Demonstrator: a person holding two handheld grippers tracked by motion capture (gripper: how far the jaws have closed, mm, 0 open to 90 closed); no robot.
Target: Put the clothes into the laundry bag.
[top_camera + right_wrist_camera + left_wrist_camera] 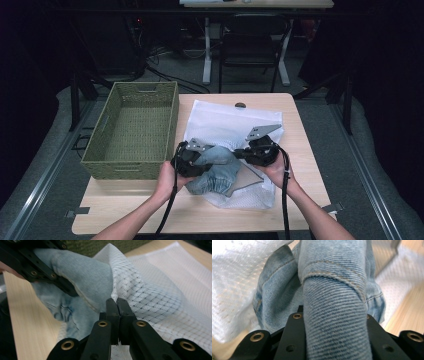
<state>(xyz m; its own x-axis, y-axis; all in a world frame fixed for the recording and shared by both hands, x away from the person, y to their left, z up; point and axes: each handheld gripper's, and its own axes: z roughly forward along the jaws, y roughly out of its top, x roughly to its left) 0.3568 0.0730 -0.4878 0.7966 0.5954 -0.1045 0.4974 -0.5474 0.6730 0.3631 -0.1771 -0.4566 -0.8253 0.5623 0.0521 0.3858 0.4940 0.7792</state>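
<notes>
A person is working a piece of blue denim clothing (216,170) into a white mesh laundry bag (235,125) that lies flat on the wooden table (300,150); every place here is taken from that bag. The left gripper (192,159), at the bag's near left corner, has its jaws clamped on a thick fold of the denim, which runs up between them in the left gripper view (334,315). The right gripper (117,305) has its jaws pressed together on the edge of the bag's mesh at the opening, holding it lifted over the cloth. Judging from the high view, the job looks about midway: part of the denim sits under the raised mesh, while a bunched portion lies outside the bag's near edge on the table. What seems left is to push that remainder in, let go of the cloth and close the bag. A woven green basket (132,130) stands just beside the bag's left edge, with nothing visible in it. Beyond the bag's far end the room is dark, with a black chair (250,45), white desk legs (206,55) and cables (165,75) on the grey floor.
</notes>
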